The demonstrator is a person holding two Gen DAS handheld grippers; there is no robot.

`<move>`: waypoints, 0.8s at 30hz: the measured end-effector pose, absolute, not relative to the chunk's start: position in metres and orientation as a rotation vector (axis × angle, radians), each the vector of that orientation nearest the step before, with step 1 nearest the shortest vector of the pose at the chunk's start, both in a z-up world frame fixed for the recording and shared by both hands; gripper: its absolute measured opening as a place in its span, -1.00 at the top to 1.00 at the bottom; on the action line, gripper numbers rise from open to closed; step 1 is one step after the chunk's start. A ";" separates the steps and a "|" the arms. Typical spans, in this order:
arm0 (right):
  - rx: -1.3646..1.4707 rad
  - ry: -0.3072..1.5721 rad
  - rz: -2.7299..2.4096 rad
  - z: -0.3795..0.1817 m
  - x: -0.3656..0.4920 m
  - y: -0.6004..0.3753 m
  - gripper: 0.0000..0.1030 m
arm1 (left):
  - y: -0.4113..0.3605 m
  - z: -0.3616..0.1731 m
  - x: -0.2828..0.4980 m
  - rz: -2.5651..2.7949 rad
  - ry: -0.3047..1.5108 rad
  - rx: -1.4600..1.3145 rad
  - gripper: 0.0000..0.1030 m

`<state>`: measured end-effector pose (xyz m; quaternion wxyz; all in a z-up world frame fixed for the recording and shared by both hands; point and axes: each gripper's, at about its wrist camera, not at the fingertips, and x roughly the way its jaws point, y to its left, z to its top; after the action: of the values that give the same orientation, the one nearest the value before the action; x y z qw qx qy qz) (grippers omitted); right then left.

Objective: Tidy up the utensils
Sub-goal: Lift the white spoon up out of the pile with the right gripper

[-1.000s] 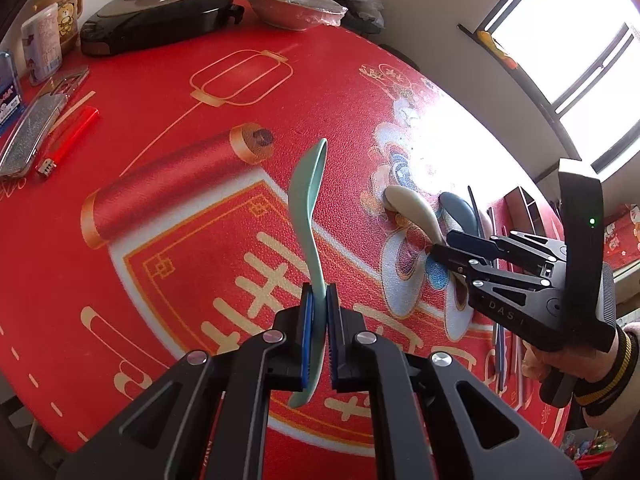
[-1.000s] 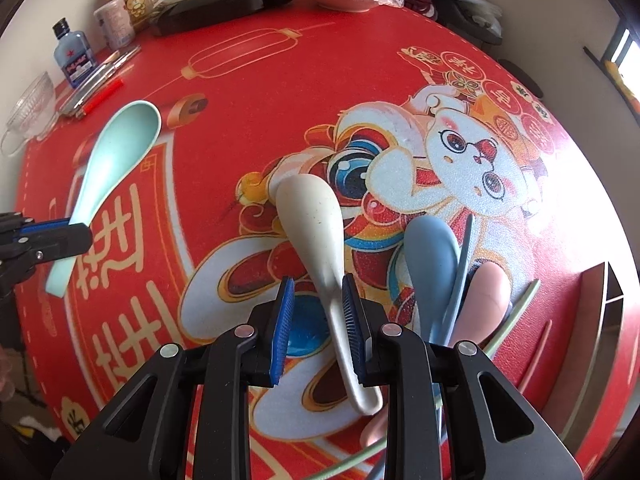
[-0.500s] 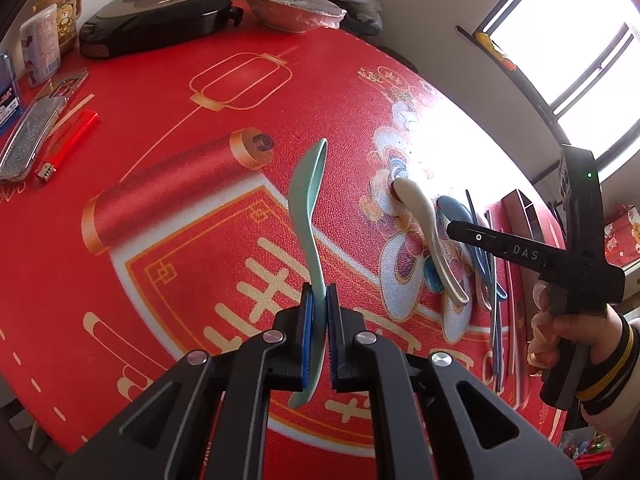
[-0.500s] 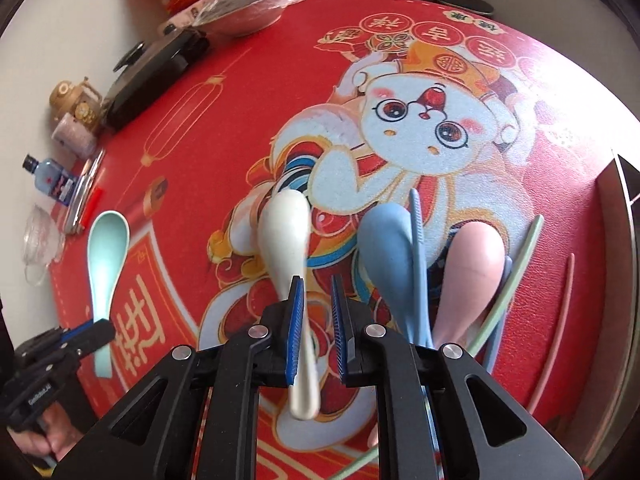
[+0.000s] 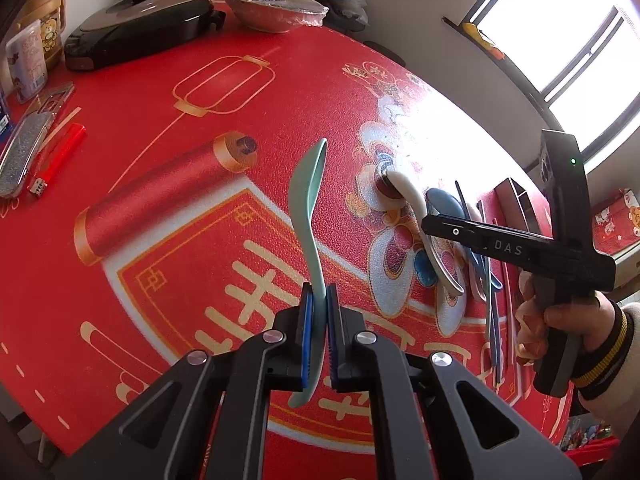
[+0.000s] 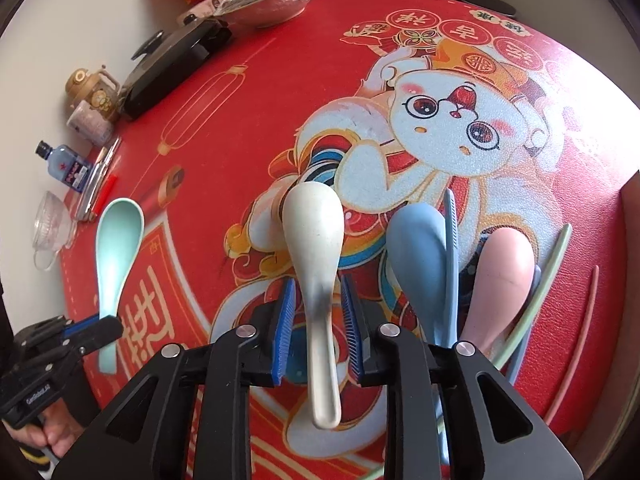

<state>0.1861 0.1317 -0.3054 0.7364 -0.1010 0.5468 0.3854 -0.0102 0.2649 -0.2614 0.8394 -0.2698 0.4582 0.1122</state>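
Observation:
My left gripper is shut on the handle of a mint green spoon, held above the red table mat with its bowl pointing away. A white spoon lies on the mat between the blue pads of my right gripper. Its jaws are opening and a gap shows on each side of the handle. To its right lie a blue spoon, a pink spoon and several chopsticks. In the left wrist view the right gripper hovers over the white spoon.
A black lidded pan and a film-covered bowl stand at the far edge. A red lighter, a small bottle and a glass cup sit along the left side. A wooden box is at the right edge.
The right gripper rolled and shifted over the white spoon, narrowed on its handle, then widened again. The left gripper and mint spoon stayed put.

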 end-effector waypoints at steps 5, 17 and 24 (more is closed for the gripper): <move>-0.192 1.200 0.852 -0.312 0.193 0.138 0.41 | 0.269 -0.262 -0.018 0.250 0.975 -0.572 0.88; -0.159 1.215 0.881 -0.307 0.181 0.145 0.73 | 0.277 -0.261 -0.018 0.249 0.973 -0.569 0.88; -0.138 1.221 0.904 -0.300 0.173 0.137 0.73 | 0.272 -0.261 -0.010 0.218 0.974 -0.558 0.88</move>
<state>0.1726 0.1367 -0.3003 0.7231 -0.0625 0.5529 0.4093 -0.0103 0.2723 -0.2615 0.8408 -0.2642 0.4611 0.1033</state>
